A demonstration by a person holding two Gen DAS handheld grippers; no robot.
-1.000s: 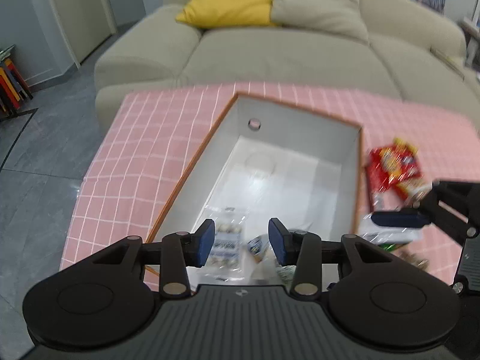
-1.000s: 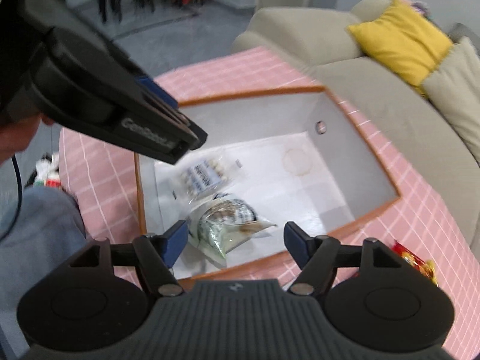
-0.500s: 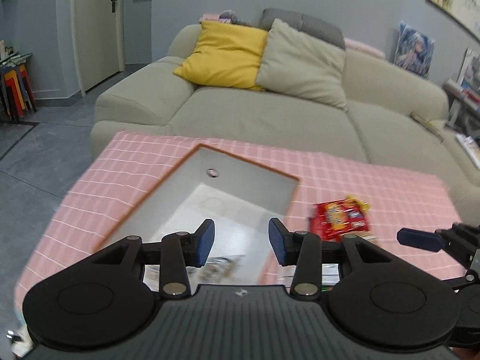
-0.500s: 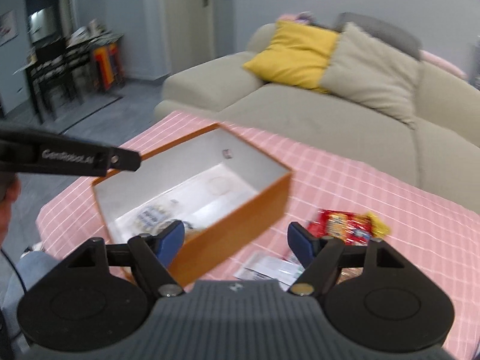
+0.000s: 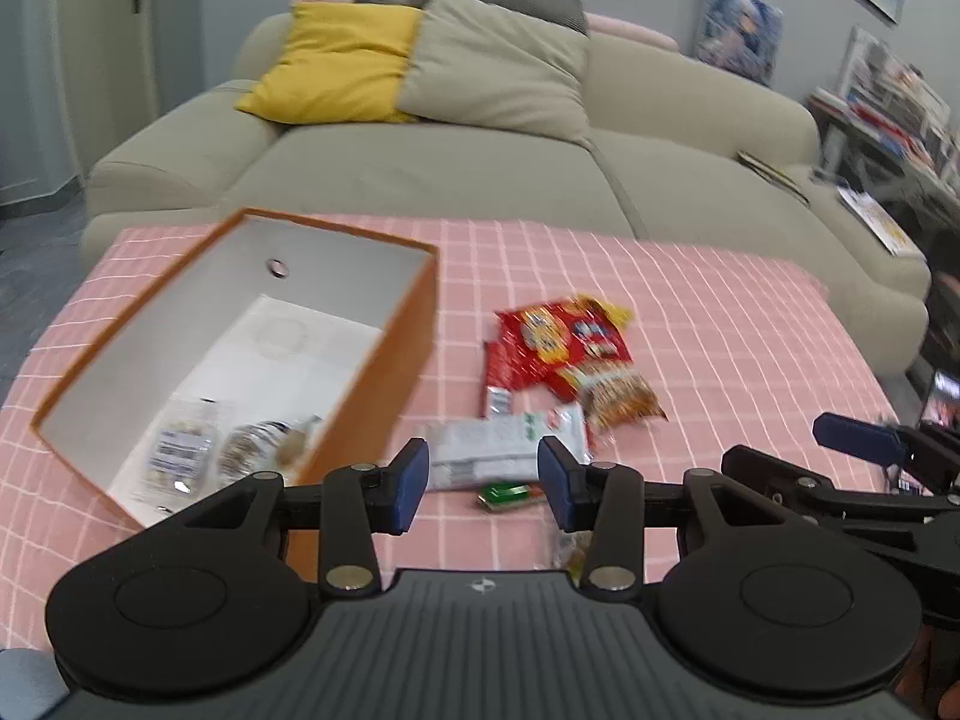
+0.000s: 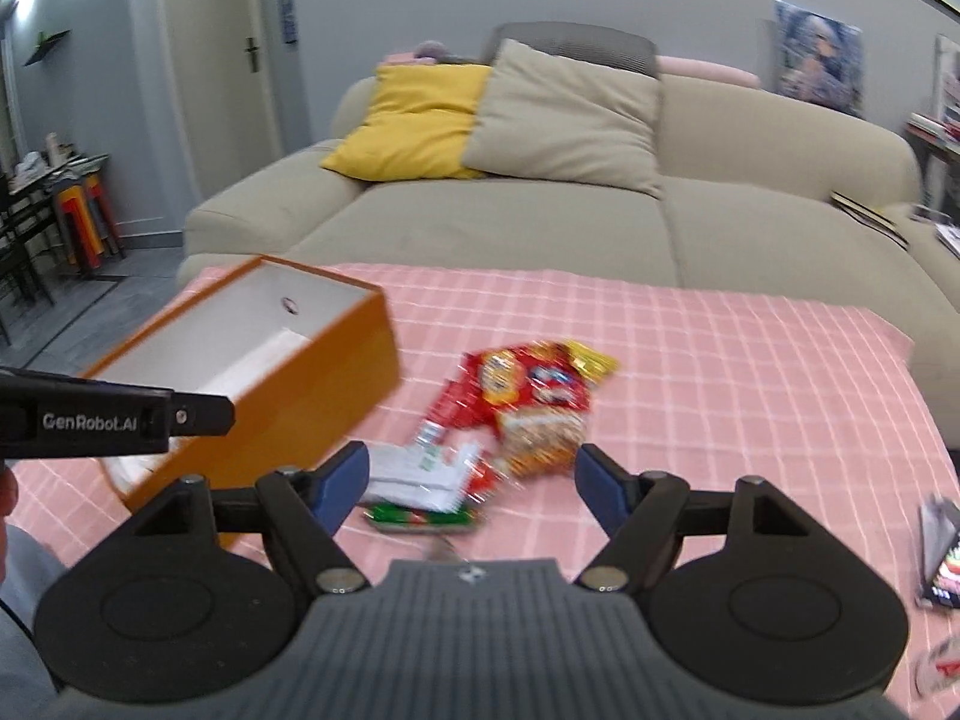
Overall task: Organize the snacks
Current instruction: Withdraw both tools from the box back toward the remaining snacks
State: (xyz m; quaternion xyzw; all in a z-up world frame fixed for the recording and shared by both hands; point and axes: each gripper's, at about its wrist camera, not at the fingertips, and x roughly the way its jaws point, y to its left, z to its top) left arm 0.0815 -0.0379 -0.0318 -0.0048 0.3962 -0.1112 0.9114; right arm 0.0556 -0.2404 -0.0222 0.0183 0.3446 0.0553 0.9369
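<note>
both jaws stand parted with nothing between them: the left gripper [image 5: 482, 483] moderately, the right gripper [image 6: 471, 483] wider. a second ago both were looking down into the orange box [image 5: 384, 360]; now they have lifted clear and swung toward the loose pile, so the drop-off looks finished and the next pick is being lined up (a judgement).

largest first: the pink checked tablecloth [image 5: 690, 312] covers the table, with the sofa [image 5: 480, 168] at 12 o'clock. the box lies at 10 o'clock in the left view, its long axis running from 7 toward 1 o'clock, and two clear packets [image 5: 180, 450] rest at its near end. the red snack bag [image 5: 558, 342] sits just right of centre, long axis from 11 to 5 o'clock, with its yellow end pointing away. touching it below, the white packet [image 5: 498, 450] lies crosswise, from 9 to 3 o'clock. smallest, the green packet [image 5: 507, 493] lies at its near edge, between the left fingertips.
</note>
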